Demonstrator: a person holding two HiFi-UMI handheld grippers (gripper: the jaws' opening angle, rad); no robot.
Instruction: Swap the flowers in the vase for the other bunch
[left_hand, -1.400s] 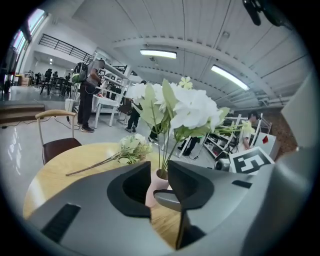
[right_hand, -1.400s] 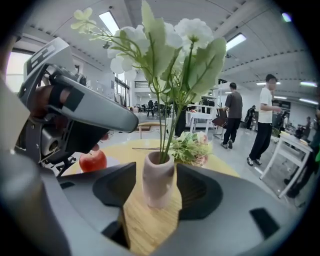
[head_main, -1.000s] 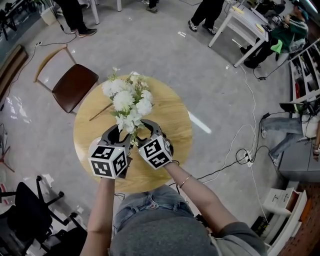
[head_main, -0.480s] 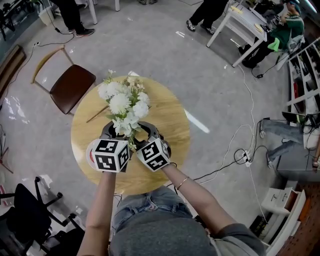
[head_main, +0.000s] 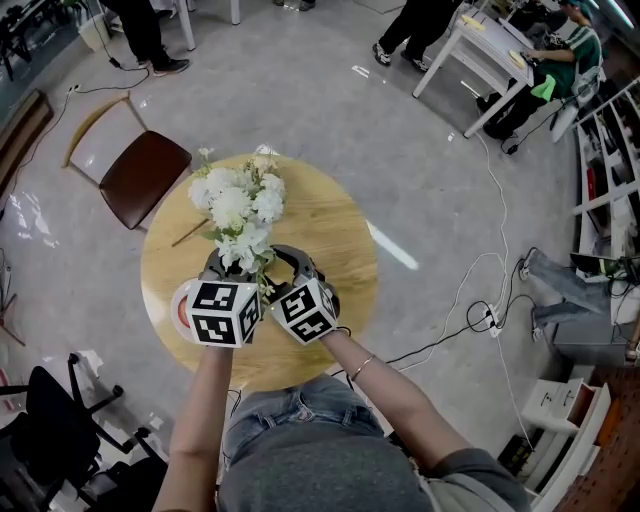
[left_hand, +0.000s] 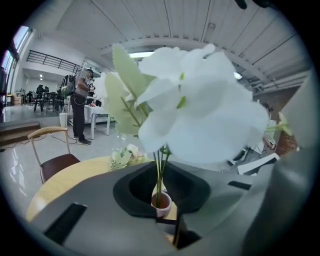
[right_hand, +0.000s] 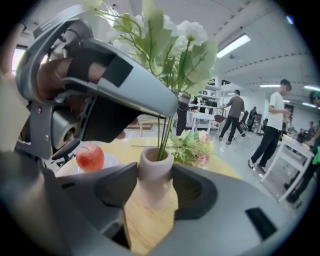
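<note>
Since the earlier frame the white flowers (head_main: 235, 205) have swung to the left and now lean that way over the round wooden surface (head_main: 330, 230), and the left marker cube has drawn in beside the right one. The left tongs (left_hand: 160, 172) have just been closing and are now shut on the thin green stems (left_hand: 159, 175), just above the mouth of the pink vase (right_hand: 155, 187). The blooms rise above those tongs and fill most of the left gripper view. The right tongs (right_hand: 155, 175) stand wide, one jaw against each side of the vase's body, clasping it. The vase stands upright on the near part of the surface with the stems still in its neck. The other bunch (right_hand: 192, 146), green with pale pink heads, lies on the surface beyond the vase. A red apple (right_hand: 90, 156) sits on a white plate (right_hand: 111, 161) to the left. A brown chair (head_main: 145, 172) stands at the far left, just off the surface.
</note>
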